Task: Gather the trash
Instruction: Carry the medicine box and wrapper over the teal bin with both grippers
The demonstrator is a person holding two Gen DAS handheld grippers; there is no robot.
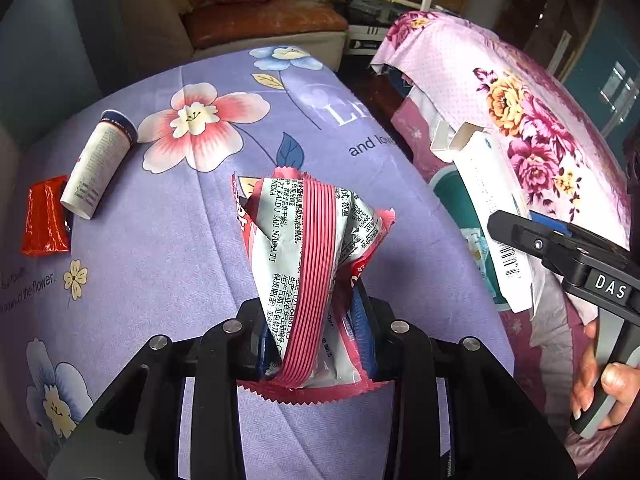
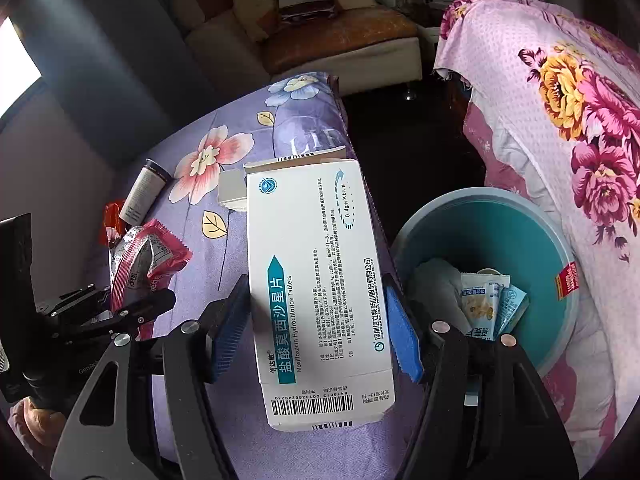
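Note:
My left gripper [image 1: 316,340] is shut on a crumpled red and silver snack wrapper [image 1: 308,264], held above the purple flowered cloth [image 1: 168,264]; the wrapper also shows in the right wrist view [image 2: 148,260]. My right gripper [image 2: 316,336] is shut on a white medicine box [image 2: 316,288] with its end flap open, held over the cloth's right edge; the box also shows in the left wrist view [image 1: 492,208]. A teal bin [image 2: 520,236] with several packets inside stands low to the right of the box. A white tube [image 1: 98,164] and a red wrapper [image 1: 46,216] lie on the cloth at far left.
A pink flowered blanket [image 2: 560,120] rises right of the bin. A sofa with a brown cushion [image 1: 260,20] stands beyond the cloth's far edge. A dark gap [image 2: 408,140] separates the cloth and the blanket.

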